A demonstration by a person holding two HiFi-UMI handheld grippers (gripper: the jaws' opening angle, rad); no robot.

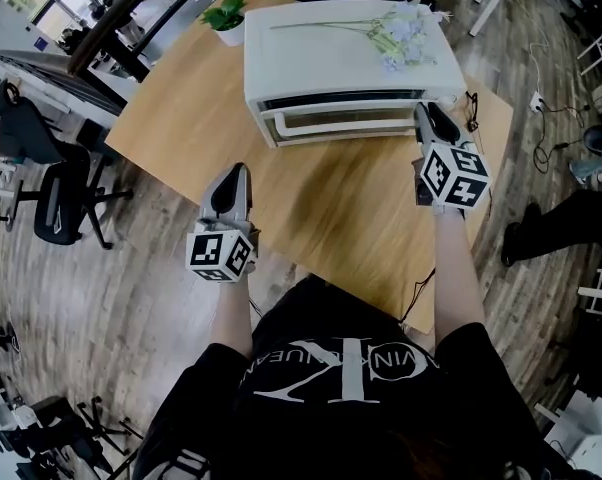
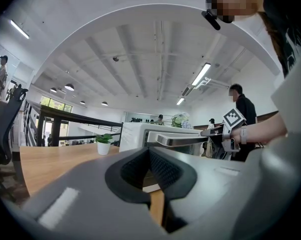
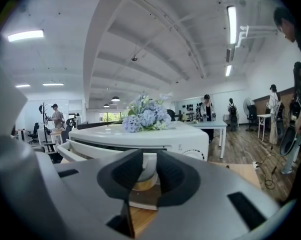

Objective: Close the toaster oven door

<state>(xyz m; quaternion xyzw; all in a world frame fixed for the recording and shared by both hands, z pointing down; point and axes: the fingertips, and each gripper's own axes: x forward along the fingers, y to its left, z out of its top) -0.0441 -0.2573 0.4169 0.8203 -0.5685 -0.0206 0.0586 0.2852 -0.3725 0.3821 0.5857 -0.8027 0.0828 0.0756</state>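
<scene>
A white toaster oven (image 1: 341, 63) stands at the far side of the wooden table (image 1: 191, 118). Its door (image 1: 341, 124) hangs slightly ajar, tilted out at the top. My right gripper (image 1: 427, 120) is at the door's right end, shut on the end of the door handle (image 2: 183, 140). In the right gripper view the white handle end fills the gap between the pads (image 3: 170, 171), with the oven (image 3: 140, 136) just behind. My left gripper (image 1: 236, 173) hovers over the table, well short of the oven, shut and empty (image 2: 149, 151).
Artificial flowers (image 1: 396, 33) lie on the oven's top. A small potted plant (image 1: 226, 16) stands on the table to the oven's left. Office chairs (image 1: 51, 188) stand left of the table. Cables (image 1: 541, 108) and a person's legs (image 1: 571, 218) are on the floor at right.
</scene>
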